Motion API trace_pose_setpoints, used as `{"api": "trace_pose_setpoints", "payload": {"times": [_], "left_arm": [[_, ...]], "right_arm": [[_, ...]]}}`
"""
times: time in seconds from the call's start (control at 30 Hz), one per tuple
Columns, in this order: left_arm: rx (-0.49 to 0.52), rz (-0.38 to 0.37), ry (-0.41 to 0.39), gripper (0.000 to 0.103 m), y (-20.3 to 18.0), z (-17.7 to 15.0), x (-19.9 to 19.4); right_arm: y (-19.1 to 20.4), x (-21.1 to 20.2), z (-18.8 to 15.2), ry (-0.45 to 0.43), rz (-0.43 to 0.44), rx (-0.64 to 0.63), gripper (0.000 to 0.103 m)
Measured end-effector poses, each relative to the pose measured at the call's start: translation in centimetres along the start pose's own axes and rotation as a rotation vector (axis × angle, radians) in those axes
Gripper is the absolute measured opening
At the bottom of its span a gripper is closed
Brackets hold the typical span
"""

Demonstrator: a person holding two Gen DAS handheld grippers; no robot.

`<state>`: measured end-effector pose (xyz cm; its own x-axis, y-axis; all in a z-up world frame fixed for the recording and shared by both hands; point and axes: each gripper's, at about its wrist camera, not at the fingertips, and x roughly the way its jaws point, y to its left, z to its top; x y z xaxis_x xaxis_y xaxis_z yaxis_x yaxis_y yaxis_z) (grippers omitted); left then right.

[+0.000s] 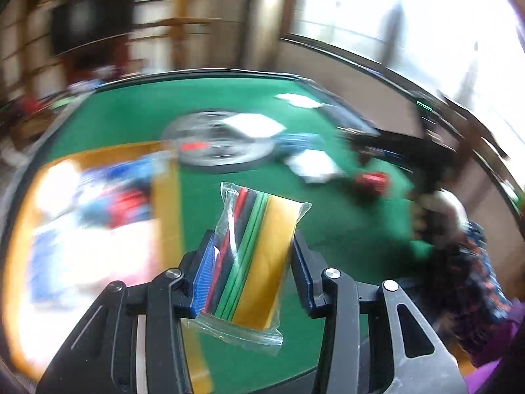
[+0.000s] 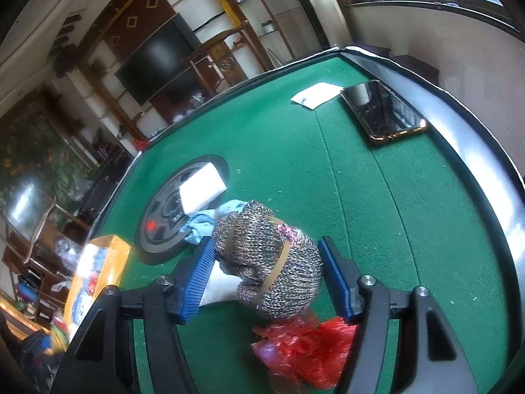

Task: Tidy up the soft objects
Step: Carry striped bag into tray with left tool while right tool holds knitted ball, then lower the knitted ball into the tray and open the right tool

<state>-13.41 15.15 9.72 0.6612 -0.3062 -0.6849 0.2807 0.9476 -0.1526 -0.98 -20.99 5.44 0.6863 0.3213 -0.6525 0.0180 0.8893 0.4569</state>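
Note:
My left gripper (image 1: 251,246) is shut on a clear plastic bag of coloured sheets (image 1: 259,249), red, black, green and yellow, held above the green table (image 1: 328,216). The left wrist view is motion-blurred. My right gripper (image 2: 267,256) is open, its blue pads either side of a bundled grey knit item (image 2: 272,259) tied with a tan band; the left pad is close to it, the right pad stands apart. A red plastic bag (image 2: 308,348) lies under the right fingers. A yellow box (image 1: 98,229) holding several items stands at the table's left, also in the right wrist view (image 2: 98,269).
A round black-and-grey disc (image 2: 170,216) is set in the table middle, with a white sponge block (image 2: 201,187) and blue cloth (image 2: 203,223) on it. A phone (image 2: 384,111) and a white paper (image 2: 315,95) lie near the far edge. White packets (image 1: 311,164) lie mid-table.

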Motion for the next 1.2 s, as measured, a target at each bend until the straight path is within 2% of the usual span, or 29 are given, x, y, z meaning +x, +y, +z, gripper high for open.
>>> {"api": "trace_pose_setpoints", "payload": {"times": [0.07,0.1,0.2,0.37,0.47,0.57,0.67,0.77,0.8,0.9,1.0,1.07,1.2], "left_arm": [[-0.093,0.132,0.001,0.042,4.4,-1.5,-1.2],[-0.134,0.175,0.004,0.042,6.0,-2.3,-1.7],[-0.246,0.254,0.02,0.042,10.7,-4.8,-2.6],[-0.331,0.357,0.075,0.043,15.3,-7.0,-1.7],[-0.333,0.446,0.092,0.058,16.6,-7.2,-1.2],[-0.341,0.42,0.072,0.064,16.7,-7.1,-1.2],[-0.373,0.388,0.029,0.064,16.5,-7.4,-2.5],[-0.454,0.329,-0.064,0.066,16.6,-8.1,-5.3],[-0.485,0.32,-0.092,0.071,16.6,-8.2,-6.3],[-0.573,0.301,-0.204,0.076,17.2,-9.1,-9.4],[-0.614,0.276,-0.259,0.076,17.9,-9.8,-11.2],[-0.626,0.274,-0.272,0.076,18.4,-10.3,-11.9],[-0.656,0.271,-0.271,0.076,19.7,-11.2,-12.4]], "right_arm": [[-0.2,0.1,0.0,-0.003,-0.011,0.005,0.059],[-0.3,0.1,0.0,-0.005,-0.02,0.005,0.059],[-0.1,0.1,-0.2,-0.017,-0.049,0.001,0.059],[1.5,-0.5,-0.3,-0.061,-0.074,-0.043,0.059],[3.8,-1.6,-1.3,-0.063,-0.034,-0.067,0.059],[7.8,-2.3,-3.0,-0.023,0.032,-0.13,0.059],[12.5,-2.5,-4.7,0.033,0.117,-0.21,0.059],[18.1,-2.1,-6.7,0.092,0.21,-0.306,0.059],[19.9,-1.7,-7.5,0.118,0.241,-0.336,0.059],[25.8,0.6,-10.7,0.243,0.355,-0.411,0.059],[30.5,3.5,-14.2,0.356,0.405,-0.478,0.06],[32.7,5.4,-16.9,0.416,0.406,-0.515,0.06],[36.1,7.6,-20.6,0.485,0.413,-0.554,0.06]]}}
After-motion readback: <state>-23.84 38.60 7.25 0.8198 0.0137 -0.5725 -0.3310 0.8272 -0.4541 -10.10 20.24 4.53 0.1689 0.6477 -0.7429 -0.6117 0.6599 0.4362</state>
